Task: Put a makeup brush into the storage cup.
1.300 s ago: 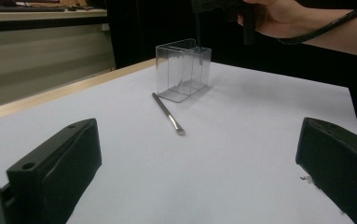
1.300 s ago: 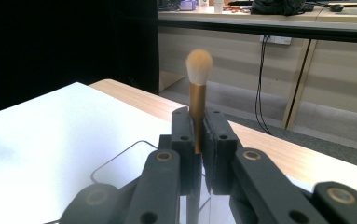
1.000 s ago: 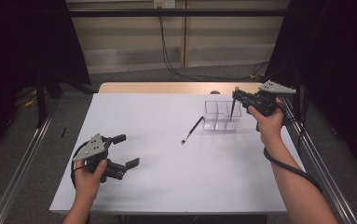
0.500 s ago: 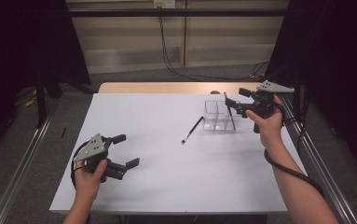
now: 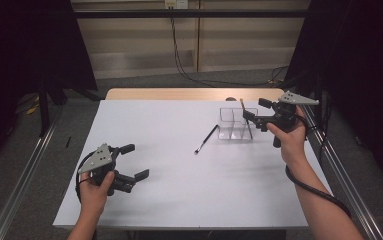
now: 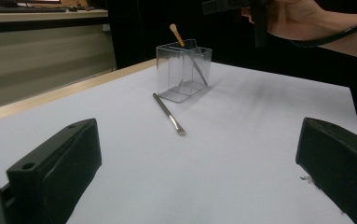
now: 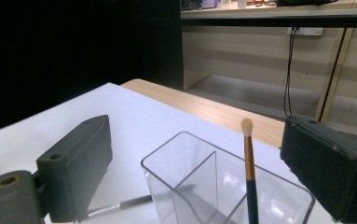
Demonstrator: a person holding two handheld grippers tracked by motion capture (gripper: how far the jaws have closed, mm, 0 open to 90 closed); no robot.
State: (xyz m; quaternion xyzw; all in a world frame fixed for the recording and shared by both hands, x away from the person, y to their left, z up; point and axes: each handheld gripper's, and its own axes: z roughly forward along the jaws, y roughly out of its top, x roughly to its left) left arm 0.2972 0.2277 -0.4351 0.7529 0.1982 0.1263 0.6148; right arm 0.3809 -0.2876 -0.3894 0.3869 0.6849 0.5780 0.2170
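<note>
Right gripper, jaws just opened and apart around the standing brush, could tip it or the clear organizer, apparently light, when withdrawing.

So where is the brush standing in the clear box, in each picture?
High view: brush right of centre, leaning in the clear box.
Left gripper view: top centre.
Right gripper view: bottom centre, between open jaws.
Shared landmark: the clear box.

two brushes, one clear organizer
</note>
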